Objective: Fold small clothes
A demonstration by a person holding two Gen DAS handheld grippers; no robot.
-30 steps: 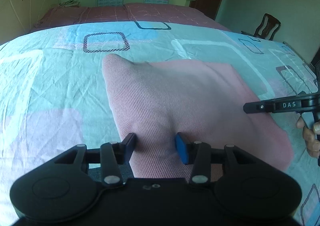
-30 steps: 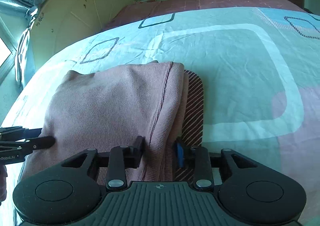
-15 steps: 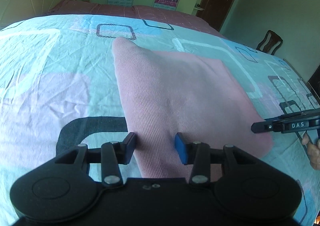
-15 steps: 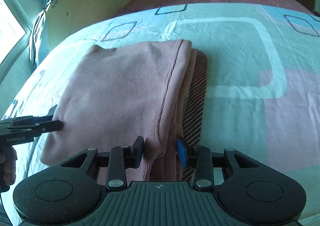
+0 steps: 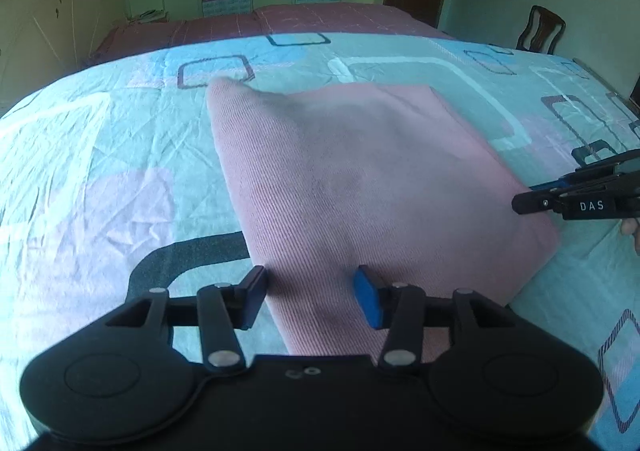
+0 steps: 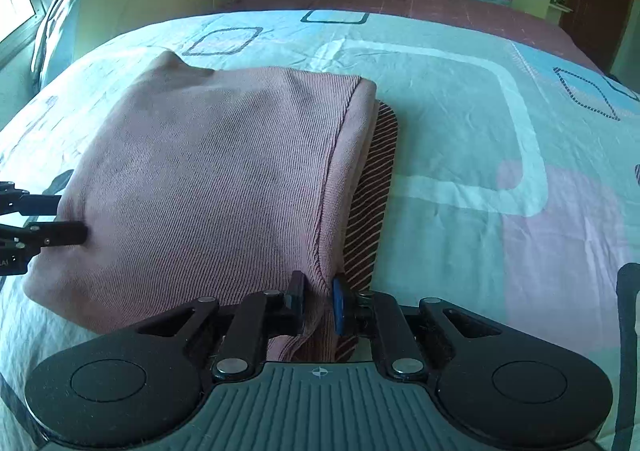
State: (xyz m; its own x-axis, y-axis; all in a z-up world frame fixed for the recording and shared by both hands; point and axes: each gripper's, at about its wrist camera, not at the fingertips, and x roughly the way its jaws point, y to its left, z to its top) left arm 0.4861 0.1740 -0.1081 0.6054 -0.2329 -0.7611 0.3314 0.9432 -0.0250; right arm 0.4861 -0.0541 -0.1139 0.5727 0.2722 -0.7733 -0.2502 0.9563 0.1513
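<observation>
Pink ribbed knit garment [image 6: 208,187], folded, lies on my patterned turquoise bedsheet [image 6: 460,99]; dark striped fabric [image 6: 376,179] shows under its edge. My right gripper [image 6: 318,301] is closing on its hem; my left gripper [image 5: 310,297] is opening around the cloth. "DAS" is readable.

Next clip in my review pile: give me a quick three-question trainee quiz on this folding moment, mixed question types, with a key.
1. True or false: the pink garment hangs in the air, clear of the bedsheet.
2. What shows from under the pink garment's right edge? A) a striped fabric layer B) a towel C) a sock
3. Fill in: the right gripper has the garment's ____ edge between its closing jaws, while the left gripper straddles the near left part.

Key: 1 false, it lies on the bedsheet. 2 A. 3 seamed (near right).
</observation>
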